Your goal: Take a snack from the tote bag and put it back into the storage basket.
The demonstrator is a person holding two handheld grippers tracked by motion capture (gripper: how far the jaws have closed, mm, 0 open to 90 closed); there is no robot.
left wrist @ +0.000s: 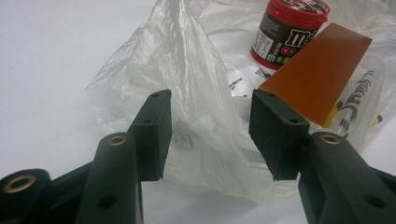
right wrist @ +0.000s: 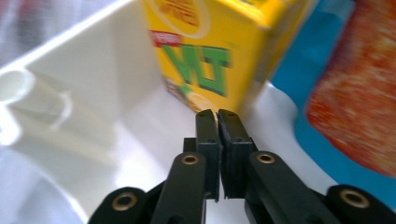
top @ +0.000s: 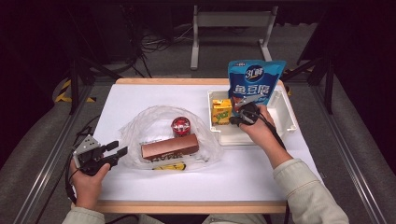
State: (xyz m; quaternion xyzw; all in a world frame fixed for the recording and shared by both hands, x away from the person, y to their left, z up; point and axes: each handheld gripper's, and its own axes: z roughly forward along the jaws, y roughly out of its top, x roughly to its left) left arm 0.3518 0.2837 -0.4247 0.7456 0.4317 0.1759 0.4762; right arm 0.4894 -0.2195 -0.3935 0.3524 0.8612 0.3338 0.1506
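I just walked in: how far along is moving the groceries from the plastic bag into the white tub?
Done: the yellow carton stands in the white tub. In hand: the blue pouch stands there too, by the nearly shut right gripper; whether it is gripped is unclear. Left: red-lidded jar and brown box on the plastic bag, open left gripper beside it.

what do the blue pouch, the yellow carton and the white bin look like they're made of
Blue pouch: apparently glossy plastic film; its printed surface has a sheen and its top edge is a flat seal.
Yellow carton: probably coated paperboard; sharp folded edges, smooth printed faces.
White bin: looks like rigid moulded plastic, smooth with a slight shine; thin walls, rounded corners.
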